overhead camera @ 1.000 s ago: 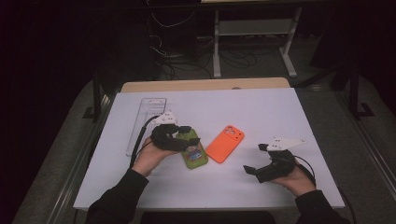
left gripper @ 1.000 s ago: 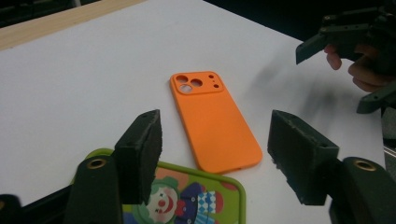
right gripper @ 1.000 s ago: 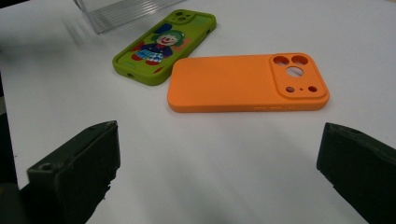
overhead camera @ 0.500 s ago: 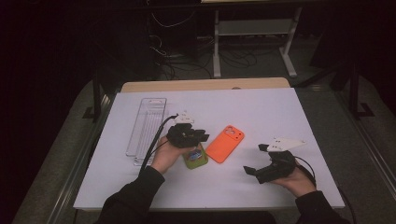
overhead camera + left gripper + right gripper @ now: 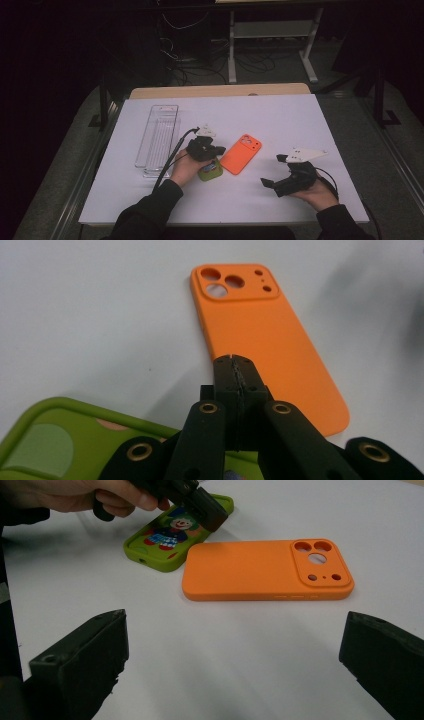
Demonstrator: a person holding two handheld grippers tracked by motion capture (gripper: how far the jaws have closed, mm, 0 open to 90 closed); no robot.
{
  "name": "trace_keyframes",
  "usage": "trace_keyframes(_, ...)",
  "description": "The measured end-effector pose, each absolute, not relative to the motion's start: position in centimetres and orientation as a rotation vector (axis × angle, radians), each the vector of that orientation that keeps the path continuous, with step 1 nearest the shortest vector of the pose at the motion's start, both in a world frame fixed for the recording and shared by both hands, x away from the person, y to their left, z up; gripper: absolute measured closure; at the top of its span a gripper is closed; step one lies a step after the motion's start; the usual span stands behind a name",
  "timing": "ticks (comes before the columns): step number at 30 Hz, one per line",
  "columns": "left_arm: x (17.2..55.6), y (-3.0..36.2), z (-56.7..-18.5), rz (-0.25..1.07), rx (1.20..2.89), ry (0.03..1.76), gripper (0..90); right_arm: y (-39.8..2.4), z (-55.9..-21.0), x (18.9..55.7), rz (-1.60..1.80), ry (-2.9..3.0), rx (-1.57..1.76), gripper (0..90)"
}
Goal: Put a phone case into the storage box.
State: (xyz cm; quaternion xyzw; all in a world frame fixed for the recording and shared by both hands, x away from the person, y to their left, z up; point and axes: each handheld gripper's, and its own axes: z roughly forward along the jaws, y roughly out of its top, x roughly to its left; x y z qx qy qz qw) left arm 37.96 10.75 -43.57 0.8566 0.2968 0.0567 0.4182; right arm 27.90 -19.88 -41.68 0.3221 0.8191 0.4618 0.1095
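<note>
- We work on a white-topped table [image 5: 300,120], with a clear plastic oblong tray [image 5: 157,140] lying at its left, well apart from the right hand.
- The flat orange silicone phone case [image 5: 241,153] lies back up near the middle of the table; just beside it, toward the left hand, lies the green phone case with a cartoon clown print [image 5: 211,170], hollow side up.
- Our left gripper [image 5: 234,365] hangs over the gap between the two cases with its jaws pressed together on nothing, so we should part them before going for an edge.
- Our right gripper [image 5: 280,172] waits with jaws wide apart, aimed at the orange case, near but not touching.
- We judge a clean pick needs one jaw slid under the case's long rim.
</note>
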Motion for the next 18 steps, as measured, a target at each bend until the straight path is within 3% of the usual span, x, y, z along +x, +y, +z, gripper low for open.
trace_keyframes(18, 38.11, 10.31, -44.74, 0.193, 2.211, 0.759, 89.9, -19.92, -41.65, 27.9, 1.353, 2.41, 0.946, 0.0)
